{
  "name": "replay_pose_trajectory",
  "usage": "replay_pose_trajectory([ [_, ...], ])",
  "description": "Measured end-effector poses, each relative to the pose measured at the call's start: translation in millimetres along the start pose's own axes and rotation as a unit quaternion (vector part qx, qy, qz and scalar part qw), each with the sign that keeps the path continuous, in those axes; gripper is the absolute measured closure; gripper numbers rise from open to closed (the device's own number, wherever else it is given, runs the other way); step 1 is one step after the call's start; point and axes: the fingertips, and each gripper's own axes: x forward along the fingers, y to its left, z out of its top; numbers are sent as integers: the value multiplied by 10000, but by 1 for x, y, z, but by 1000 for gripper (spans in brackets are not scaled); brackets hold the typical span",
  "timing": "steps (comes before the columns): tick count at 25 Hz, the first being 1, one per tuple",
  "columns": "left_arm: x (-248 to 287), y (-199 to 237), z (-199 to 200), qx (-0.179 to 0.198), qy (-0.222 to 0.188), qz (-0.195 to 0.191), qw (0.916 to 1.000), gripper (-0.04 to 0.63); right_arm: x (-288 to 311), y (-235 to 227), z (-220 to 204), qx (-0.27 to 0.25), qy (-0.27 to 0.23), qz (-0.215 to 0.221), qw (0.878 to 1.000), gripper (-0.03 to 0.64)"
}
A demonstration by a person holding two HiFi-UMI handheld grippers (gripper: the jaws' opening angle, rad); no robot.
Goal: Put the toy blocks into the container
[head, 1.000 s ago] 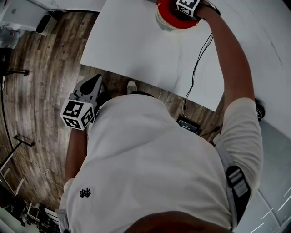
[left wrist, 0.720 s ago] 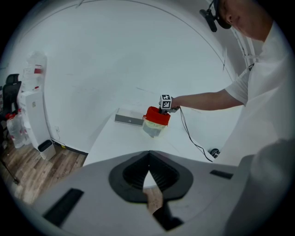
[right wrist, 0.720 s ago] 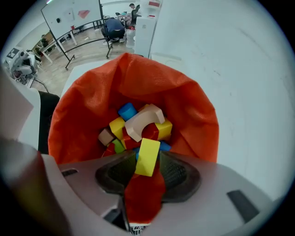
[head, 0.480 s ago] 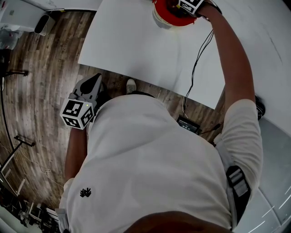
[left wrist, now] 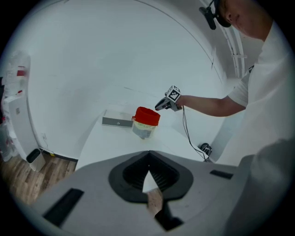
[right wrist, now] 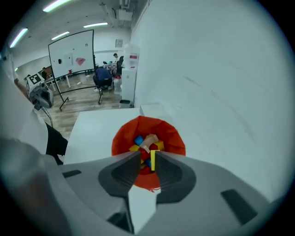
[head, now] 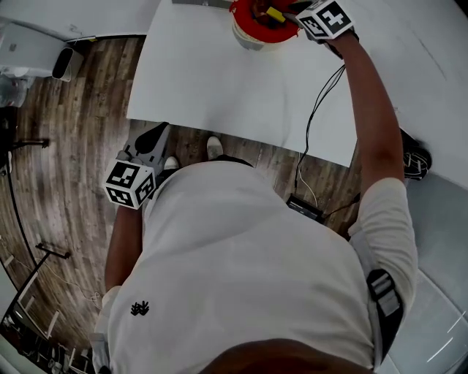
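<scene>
A red-lined container (head: 247, 20) stands at the far edge of the white table (head: 219, 73). It holds several toy blocks (right wrist: 146, 144) in blue, yellow, red and bare wood. My right gripper (head: 290, 13) hovers at its right rim, pointing into it. Its jaws (right wrist: 146, 157) are closing, still with a gap between them. A thin yellow block (right wrist: 152, 159) shows beside the right finger's inner face, and nothing is pinched. My left gripper (head: 156, 134) hangs at the person's left side over the floor, well short of the table. Its jaws (left wrist: 148, 156) are shut on nothing.
A flat grey box (left wrist: 117, 121) lies on the table just left of the container (left wrist: 146, 117). A black cable (head: 314, 109) runs from the right gripper across the table to a small black box (head: 306, 208) on the wooden floor. A white wall rises behind the table.
The right gripper has drawn back from above the container to its right rim. A yellow block now shows inside the container. The left gripper has stayed where it was.
</scene>
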Motion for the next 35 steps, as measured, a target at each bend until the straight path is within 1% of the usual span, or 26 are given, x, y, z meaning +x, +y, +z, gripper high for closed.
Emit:
replay_pose_trajectory([
  [3, -1, -1, 8, 209, -54, -256, 9994, 589, -26, 15, -7, 231, -552, -469, 9971, 590],
  [5, -5, -1, 11, 363, -52, -404, 9985, 589, -42, 32, -18, 526, -783, -714, 9930, 594],
  [7, -13, 0, 9, 496, -1, -542, 9973, 589, -55, 58, -31, 911, -1001, -859, 9871, 601],
  [10, -29, 7, 3, 609, 59, -737, 9954, 589, -64, 112, -46, 1462, -1303, -944, 9761, 606],
  [14, -53, 18, -7, 673, 127, -971, 9929, 589, -64, 201, -53, 2120, -1597, -826, 9606, 609],
  [17, -71, 17, -15, 830, 111, -1176, 9895, 589, -66, 275, -51, 2552, -1921, -751, 9446, 609],
  [21, -112, 11, -27, 1018, -16, -1456, 9841, 589, -86, 371, -35, 3167, -2535, -774, 9107, 610],
  [23, -126, 9, -31, 1060, -25, -1573, 9818, 589, -91, 406, -29, 3305, -2638, -737, 9032, 611],
  [25, -136, 7, -35, 1098, -20, -1688, 9795, 589, -94, 434, -24, 3343, -2655, -698, 9016, 611],
  [28, -151, 7, -44, 1126, 7, -1815, 9769, 589, -97, 467, -16, 3325, -2625, -662, 9034, 611],
  [31, -161, 5, -51, 1107, 8, -1913, 9753, 589, -102, 490, -10, 3335, -2614, -701, 9031, 611],
  [35, -170, 1, -54, 1093, -99, -2017, 9733, 589, -108, 514, -6, 3219, -2521, -802, 9090, 611],
])
